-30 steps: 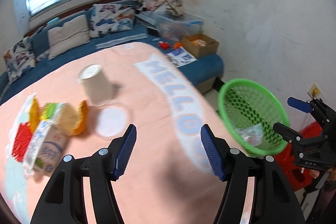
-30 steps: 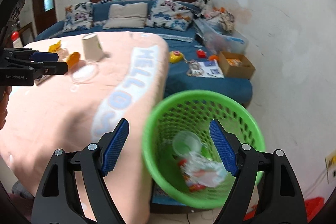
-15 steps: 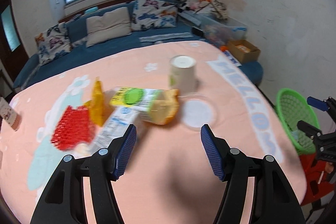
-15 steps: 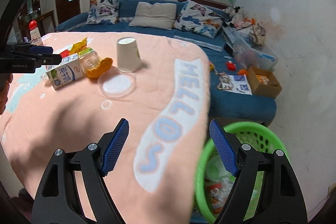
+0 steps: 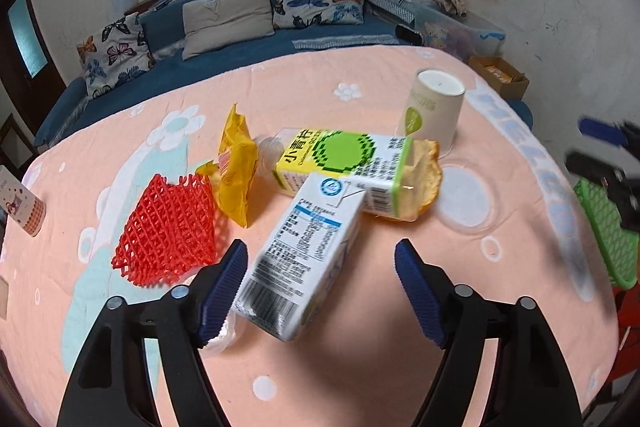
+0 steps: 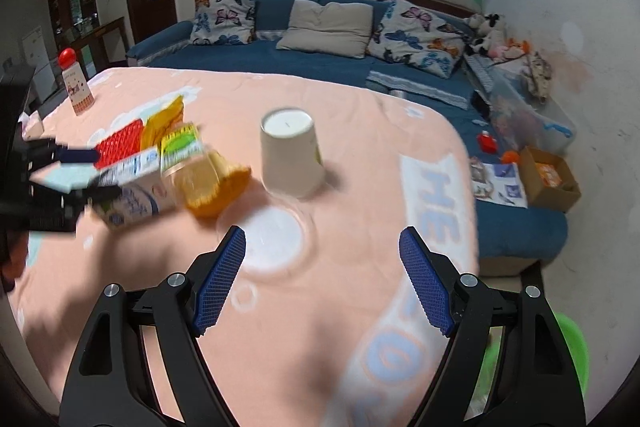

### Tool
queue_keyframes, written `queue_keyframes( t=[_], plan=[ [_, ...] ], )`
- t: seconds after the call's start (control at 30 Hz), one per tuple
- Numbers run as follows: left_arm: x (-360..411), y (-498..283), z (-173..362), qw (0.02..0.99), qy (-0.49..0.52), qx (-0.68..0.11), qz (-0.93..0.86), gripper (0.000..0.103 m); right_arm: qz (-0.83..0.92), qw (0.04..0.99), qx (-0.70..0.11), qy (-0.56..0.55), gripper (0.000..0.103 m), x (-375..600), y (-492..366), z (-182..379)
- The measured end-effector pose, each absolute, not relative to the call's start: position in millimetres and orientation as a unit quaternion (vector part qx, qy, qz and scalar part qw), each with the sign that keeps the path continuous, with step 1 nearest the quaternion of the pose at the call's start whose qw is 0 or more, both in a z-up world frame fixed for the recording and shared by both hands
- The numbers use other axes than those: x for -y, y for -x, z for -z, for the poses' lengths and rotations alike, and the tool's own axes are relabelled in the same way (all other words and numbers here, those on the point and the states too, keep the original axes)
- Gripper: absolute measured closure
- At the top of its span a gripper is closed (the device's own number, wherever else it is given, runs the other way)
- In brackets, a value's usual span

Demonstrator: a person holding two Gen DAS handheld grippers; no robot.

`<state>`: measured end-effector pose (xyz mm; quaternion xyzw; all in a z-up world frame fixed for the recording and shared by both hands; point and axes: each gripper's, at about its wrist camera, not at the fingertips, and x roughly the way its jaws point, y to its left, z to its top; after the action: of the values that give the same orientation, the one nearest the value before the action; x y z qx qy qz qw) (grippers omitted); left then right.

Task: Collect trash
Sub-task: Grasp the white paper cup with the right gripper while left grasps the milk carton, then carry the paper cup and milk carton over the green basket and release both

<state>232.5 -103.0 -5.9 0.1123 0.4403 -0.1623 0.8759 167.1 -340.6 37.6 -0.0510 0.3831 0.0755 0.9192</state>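
On the peach blanket (image 5: 400, 367) that covers the worktop, the white milk carton (image 5: 298, 259) lies flat on its side, its barcode end nearest the left gripper (image 5: 320, 283) and its far end touching the green-and-yellow juice bottle (image 5: 344, 167). The carton sits between the left fingers but off centre: the left finger (image 5: 222, 287) is just beside or touching its lower corner, while the right finger stands well apart from its other side. Both fingers are spread wide and hold nothing. The step in hand looks like picking this carton. To do it well, the person should likely shift the gripper a little to its left so the carton lies midway, square the fingers to its long sides, lower until the pads flank its body, then close gently, since a thin carton may crush or squirt. A skewed grip could swing it against the bottle.

Around it lie a red plastic net (image 5: 168, 231), a yellow snack wrapper (image 5: 236, 167) and an upturned paper cup (image 5: 434, 107), with a clear round lid (image 5: 464, 199) beside the cup. The green basket (image 5: 604, 227) stands off the worktop's right edge. The right gripper (image 6: 324, 279), also wide apart and empty, hovers over that lid (image 6: 276, 239), short of the cup (image 6: 290, 151).
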Motion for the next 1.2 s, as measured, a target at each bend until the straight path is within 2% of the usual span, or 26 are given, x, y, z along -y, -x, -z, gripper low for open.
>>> queue_keyframes(
  t=[0.33, 0.63, 0.77, 1.0, 1.07, 1.2],
  plan=[
    [94.1, -253.5, 20.7, 0.867, -0.118, -0.454, 0.166, 0.028, -0.096, 0.908, -0.403, 0.062, 0.024, 306.2, -252.0, -22.3],
    [98.9, -264.7, 31.3, 0.860, -0.124, -0.463, 0.174, 0.029, -0.094, 0.898, -0.426, 0.054, 0.025, 298.7, -293.5, -3.3],
    [100.9, -268.8, 36.9, 0.856, -0.122, -0.470, 0.177, 0.035, -0.091, 0.896, -0.432, 0.054, 0.026, 298.1, -302.6, 3.0],
    [104.9, -272.5, 46.1, 0.850, -0.126, -0.479, 0.181, 0.041, -0.099, 0.891, -0.440, 0.044, 0.034, 300.3, -311.7, 10.1],
    [106.0, -272.4, 47.2, 0.849, -0.124, -0.480, 0.183, 0.046, -0.102, 0.892, -0.439, 0.040, 0.041, 301.1, -311.4, 10.4],
    [108.5, -269.2, 46.2, 0.848, -0.125, -0.480, 0.185, 0.060, -0.101, 0.893, -0.436, 0.041, 0.042, 300.5, -306.6, 7.6]
  ],
)
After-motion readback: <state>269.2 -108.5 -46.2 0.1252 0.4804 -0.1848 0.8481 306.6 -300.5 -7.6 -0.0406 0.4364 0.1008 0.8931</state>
